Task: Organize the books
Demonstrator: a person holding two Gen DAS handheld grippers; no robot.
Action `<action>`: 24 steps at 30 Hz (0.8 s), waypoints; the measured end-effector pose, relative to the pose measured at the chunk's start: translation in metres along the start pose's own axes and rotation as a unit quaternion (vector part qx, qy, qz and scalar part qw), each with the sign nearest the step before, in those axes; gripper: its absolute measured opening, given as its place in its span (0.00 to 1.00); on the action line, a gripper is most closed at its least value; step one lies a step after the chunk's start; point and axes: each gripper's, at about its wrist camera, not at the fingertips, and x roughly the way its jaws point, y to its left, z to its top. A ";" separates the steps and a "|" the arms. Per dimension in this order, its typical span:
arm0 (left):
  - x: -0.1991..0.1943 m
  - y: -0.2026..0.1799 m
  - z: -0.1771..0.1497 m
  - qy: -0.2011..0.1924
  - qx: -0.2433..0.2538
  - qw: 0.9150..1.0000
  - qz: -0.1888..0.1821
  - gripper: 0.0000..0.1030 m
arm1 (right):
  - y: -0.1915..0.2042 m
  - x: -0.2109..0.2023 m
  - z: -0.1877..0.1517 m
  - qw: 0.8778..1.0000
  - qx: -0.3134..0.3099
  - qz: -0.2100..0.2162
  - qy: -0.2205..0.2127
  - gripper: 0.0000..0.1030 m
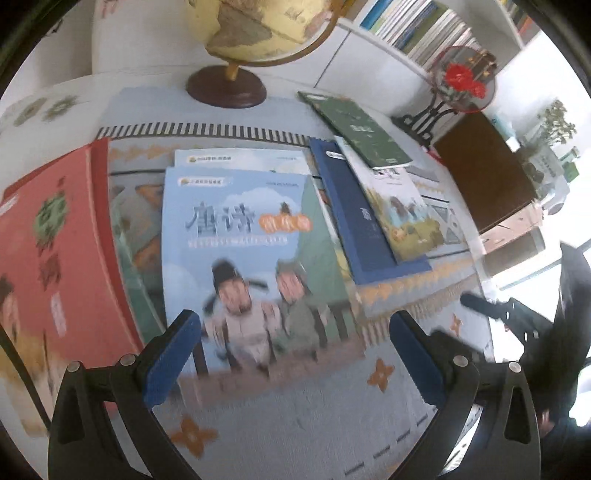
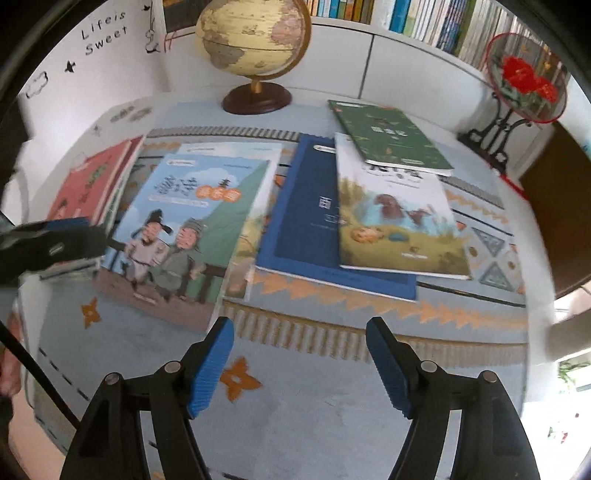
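Several books lie flat on a patterned mat. From left to right they are a red book, a light blue book with two cartoon figures lying on a similar one, and a navy book. An illustrated book overlaps the navy one, and a green book overlaps that. My left gripper hovers open over the light blue book's near end. My right gripper hangs open above the mat, in front of the navy book, holding nothing.
A globe on a dark wooden base stands at the back. A round ornament with red flowers on a black stand is at the back right, with a brown box beside it. Shelved books line the wall behind.
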 end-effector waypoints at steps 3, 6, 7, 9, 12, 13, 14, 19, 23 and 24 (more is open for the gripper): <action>0.016 0.017 0.024 0.006 -0.028 1.000 -0.006 0.99 | 0.007 0.015 0.010 0.998 0.020 0.056 0.012 0.70; 0.025 0.034 0.036 0.002 -0.050 0.999 -0.009 0.99 | 0.010 0.031 0.021 0.992 0.044 0.114 0.021 0.70; 0.029 0.039 0.039 0.001 -0.056 0.998 -0.005 0.99 | 0.010 0.036 0.025 0.990 0.052 0.129 0.023 0.70; 0.038 0.049 0.046 0.006 -0.068 0.998 0.003 0.99 | 0.009 0.043 0.031 0.987 0.065 0.144 0.024 0.70; 0.048 0.063 0.049 0.017 -0.088 0.996 0.008 0.99 | 0.009 0.054 0.039 0.985 0.074 0.155 0.024 0.70; 0.052 0.066 0.049 0.021 -0.093 0.995 0.014 0.99 | 0.009 0.057 0.041 0.984 0.076 0.157 0.027 0.70; 0.055 0.069 0.051 0.023 -0.094 0.995 0.015 0.99 | 0.008 0.061 0.044 0.983 0.079 0.164 0.030 0.70; 0.064 0.062 0.055 0.041 -0.077 0.996 0.033 0.99 | 0.016 0.077 0.052 0.981 0.077 0.174 0.046 0.70; 0.072 0.053 0.051 0.061 -0.053 0.995 0.052 0.99 | 0.016 0.087 0.054 0.980 0.082 0.175 0.056 0.70; 0.074 0.050 0.048 0.066 -0.046 0.995 0.059 0.99 | 0.016 0.089 0.053 0.979 0.083 0.175 0.057 0.70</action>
